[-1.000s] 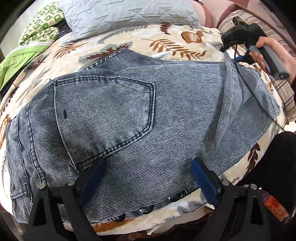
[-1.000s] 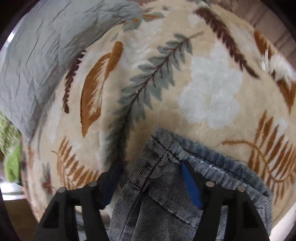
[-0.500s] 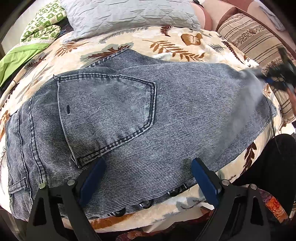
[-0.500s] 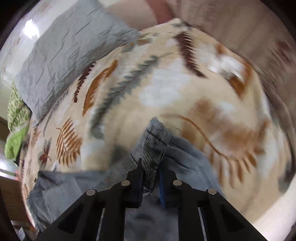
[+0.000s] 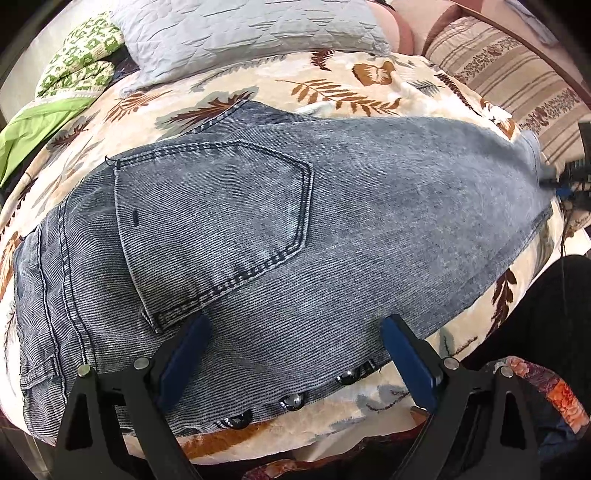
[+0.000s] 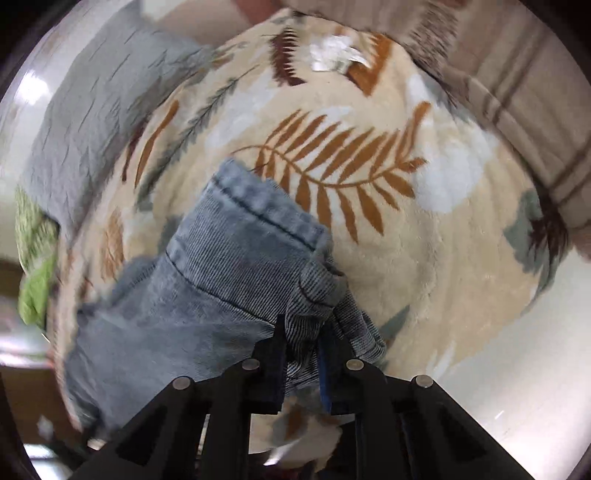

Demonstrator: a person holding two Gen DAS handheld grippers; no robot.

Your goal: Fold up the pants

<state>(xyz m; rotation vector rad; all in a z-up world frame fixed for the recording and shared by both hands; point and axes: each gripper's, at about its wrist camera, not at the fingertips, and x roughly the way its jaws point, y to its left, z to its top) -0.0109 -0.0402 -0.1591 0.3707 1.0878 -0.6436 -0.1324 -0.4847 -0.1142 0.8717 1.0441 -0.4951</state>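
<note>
Blue denim pants (image 5: 351, 206) lie spread on a leaf-patterned blanket (image 5: 332, 88), back pocket up, metal buttons along the near edge. My left gripper (image 5: 293, 326) hovers open over the denim just above those buttons, with nothing pinched between its blue pads. The right gripper (image 5: 569, 177) shows at the far right edge, at the end of the stretched leg. In the right wrist view, my right gripper (image 6: 301, 332) is shut on a bunched hem of the pants (image 6: 229, 266), lifted a little off the blanket (image 6: 424, 258).
A grey quilted pillow (image 5: 240, 33) and a green patterned cloth (image 5: 77, 62) lie at the far side. A striped cushion (image 5: 509, 74) sits at the far right. The bed's near edge runs below the buttons, and a person's dark clothing (image 5: 546, 314) stands at the lower right.
The right gripper closed on the hem and pulled it to the right, and the folded-over leg now lies stretched flat. The left gripper stayed in place, open.
</note>
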